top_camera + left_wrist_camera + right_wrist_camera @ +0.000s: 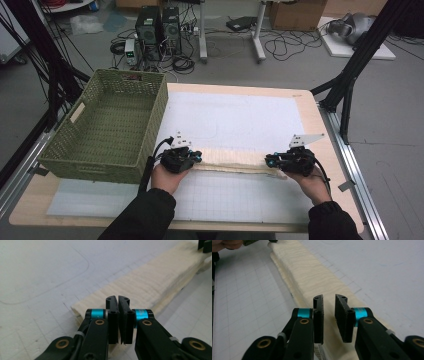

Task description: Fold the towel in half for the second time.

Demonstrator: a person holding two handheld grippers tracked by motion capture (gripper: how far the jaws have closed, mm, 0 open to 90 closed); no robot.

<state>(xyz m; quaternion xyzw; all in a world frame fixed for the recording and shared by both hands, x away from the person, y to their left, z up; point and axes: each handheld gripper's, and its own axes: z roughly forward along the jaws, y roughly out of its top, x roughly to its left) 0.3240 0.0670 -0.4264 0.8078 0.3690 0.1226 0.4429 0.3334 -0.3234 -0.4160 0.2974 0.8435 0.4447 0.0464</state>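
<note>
We saw a long folded cream towel [232, 161] lying across the white mat [235, 120] on the worktop [310, 107], just to the right of the green woven basket [107, 125]. The left tool [196, 156] sat at the towel's end nearest the basket; in the left gripper view its jaws were drawn together with barely a slit between them, over the towel's [150, 282] near end, and we could not make out any cloth pinched between the pads. The right tool [270, 160] sat at the towel's far end from the basket. In the right gripper view its jaws stood a little apart, with a clear gap, hanging just above the towel [312, 275] without pressing on it. No earlier look was to hand. Each tool was held in one of the person's hands.
</note>
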